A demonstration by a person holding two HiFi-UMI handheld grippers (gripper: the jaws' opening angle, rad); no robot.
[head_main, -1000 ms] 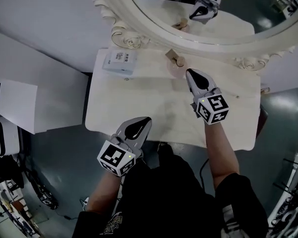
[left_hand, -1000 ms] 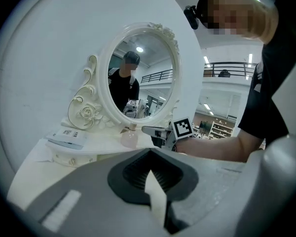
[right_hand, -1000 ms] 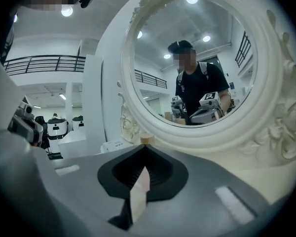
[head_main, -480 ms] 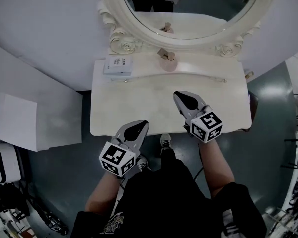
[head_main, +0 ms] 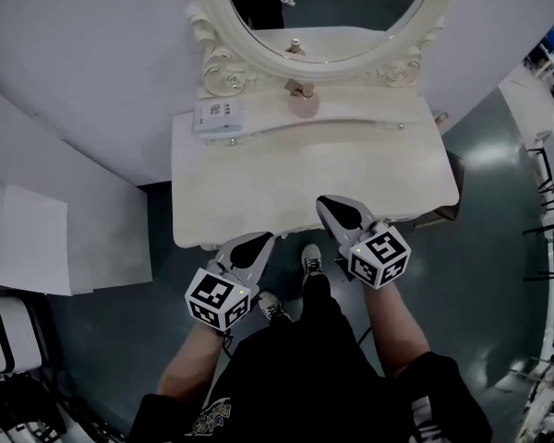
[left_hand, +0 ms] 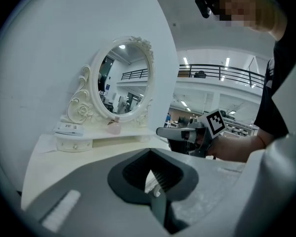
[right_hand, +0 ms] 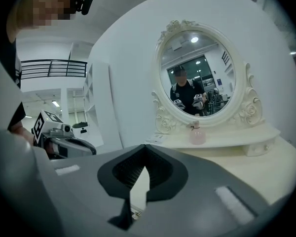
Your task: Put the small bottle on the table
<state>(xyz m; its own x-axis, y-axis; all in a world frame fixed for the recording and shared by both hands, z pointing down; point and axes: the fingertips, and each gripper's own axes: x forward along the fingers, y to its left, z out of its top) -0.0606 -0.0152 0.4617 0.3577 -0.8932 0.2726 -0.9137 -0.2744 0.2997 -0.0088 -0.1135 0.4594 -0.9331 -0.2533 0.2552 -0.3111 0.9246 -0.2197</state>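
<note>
- Small bottle (head_main: pixel 303 105), pink with a pale cap, stands upright in the upper middle of the head view. It is on the raised shelf (head_main: pixel 360 123) at the back of the white surface (head_main: pixel 295 178), just under the round mirror (head_main: pixel 328 7).
- A white box (head_main: pixel 217 114) lies on the same shelf, left of the bottle and apart from it.
- The left tool (head_main: pixel 263 240) is in the lower middle of the head view, at the near edge of the surface. Its jaws are pressed together and nothing is between them.
- The right tool (head_main: pixel 331 206) is just to the right of it, with its tip over the near edge of the surface. Its jaws are pressed together too, and they hold nothing.
- Both tools point up the frame toward the mirror and are well apart from the bottle.
- In the right gripper view, the bottle sits at the right of the middle, below the mirror, and a person shows in the glass.
</note>
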